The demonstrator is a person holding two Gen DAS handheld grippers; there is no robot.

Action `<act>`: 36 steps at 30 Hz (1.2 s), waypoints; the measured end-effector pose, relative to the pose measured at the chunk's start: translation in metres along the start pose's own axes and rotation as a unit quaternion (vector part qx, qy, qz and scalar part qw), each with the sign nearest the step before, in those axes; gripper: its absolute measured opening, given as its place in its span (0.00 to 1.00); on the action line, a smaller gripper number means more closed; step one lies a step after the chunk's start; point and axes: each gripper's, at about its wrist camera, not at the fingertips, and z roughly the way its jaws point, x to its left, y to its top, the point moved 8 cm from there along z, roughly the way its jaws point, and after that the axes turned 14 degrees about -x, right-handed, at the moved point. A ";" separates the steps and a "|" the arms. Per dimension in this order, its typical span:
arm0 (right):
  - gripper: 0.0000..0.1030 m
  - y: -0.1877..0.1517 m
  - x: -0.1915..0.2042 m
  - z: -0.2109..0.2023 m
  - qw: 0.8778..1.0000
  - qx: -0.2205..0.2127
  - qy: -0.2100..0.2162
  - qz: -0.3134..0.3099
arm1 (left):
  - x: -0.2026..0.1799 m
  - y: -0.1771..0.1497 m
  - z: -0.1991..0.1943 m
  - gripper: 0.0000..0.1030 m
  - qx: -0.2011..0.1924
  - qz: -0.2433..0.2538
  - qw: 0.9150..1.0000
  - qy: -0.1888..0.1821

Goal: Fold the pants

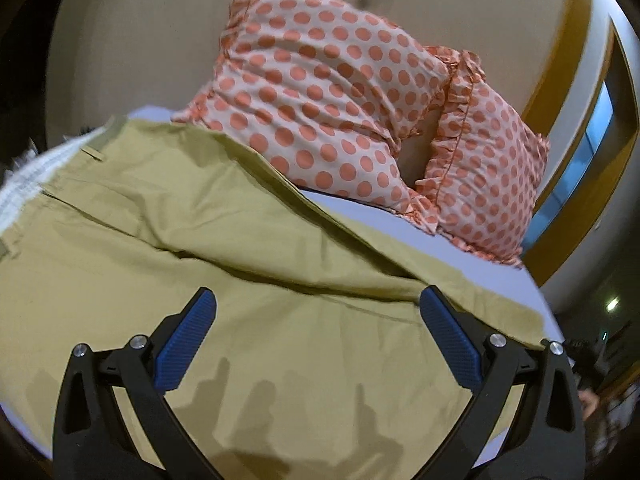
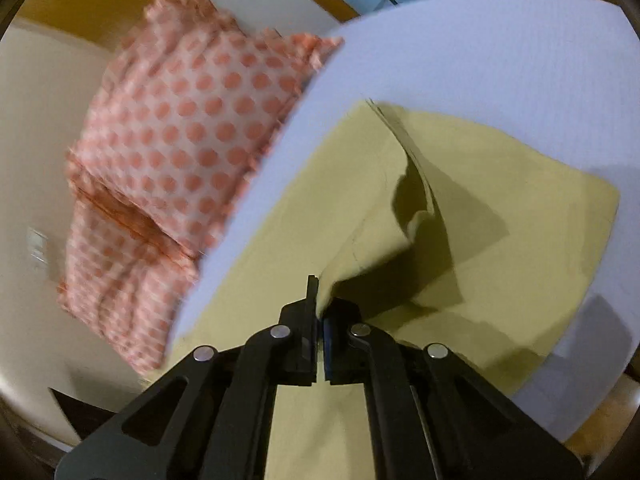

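Note:
Khaki pants (image 1: 208, 248) lie spread on a lavender sheet (image 1: 472, 264), their waistband with belt loops at the far left. My left gripper (image 1: 316, 312) is open and empty just above the cloth, blue pads (image 1: 184, 344) wide apart. In the right wrist view the pants (image 2: 500, 208) lie on the sheet (image 2: 480, 60). My right gripper (image 2: 320, 300) is shut on a lifted edge of the pants, which rises in a fold from the flat cloth.
Two orange polka-dot pillows (image 1: 328, 92) with ruffled edges lean against the beige wall behind the pants; they also show in the right wrist view (image 2: 180, 132). The bed edge curves at the right (image 1: 540, 300). A white textured cloth (image 1: 28, 176) lies by the waistband.

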 end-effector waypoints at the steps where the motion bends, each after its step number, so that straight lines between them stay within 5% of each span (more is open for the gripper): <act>1: 0.02 0.005 0.001 -0.005 1.000 -0.011 0.007 0.001 | 0.003 0.009 0.009 0.98 0.003 -0.011 1.000 -0.006; 7: 0.02 0.021 0.010 -0.019 0.999 -0.036 0.035 0.003 | 0.029 0.044 0.086 0.98 0.054 -0.051 0.996 0.054; 12: 0.02 0.023 0.010 -0.018 0.998 -0.031 0.046 0.005 | 0.056 0.037 0.152 0.84 0.139 -0.068 0.980 0.125; 15: 0.02 0.025 0.010 -0.016 0.998 -0.028 0.053 0.003 | 0.068 0.029 0.179 0.70 0.167 -0.106 0.970 0.138; 19: 0.02 0.028 0.011 -0.009 0.998 -0.030 0.053 -0.006 | 0.104 0.040 0.199 0.15 0.143 -0.105 0.964 0.198; 20: 0.02 0.029 0.012 -0.008 0.998 -0.031 0.055 -0.005 | 0.115 0.042 0.198 0.11 0.136 -0.118 0.962 0.203; 23: 0.02 0.034 0.015 -0.006 0.997 -0.033 0.063 -0.004 | 0.129 0.057 0.170 0.07 0.095 -0.150 0.966 0.190; 29: 0.02 0.052 0.017 -0.040 0.995 -0.072 0.075 -0.011 | 0.097 0.067 0.031 0.07 0.016 -0.080 0.986 0.146; 36: 0.02 0.040 -0.026 -0.050 0.998 -0.061 0.011 -0.025 | 0.107 -0.040 -0.086 0.08 0.023 -0.075 0.984 0.159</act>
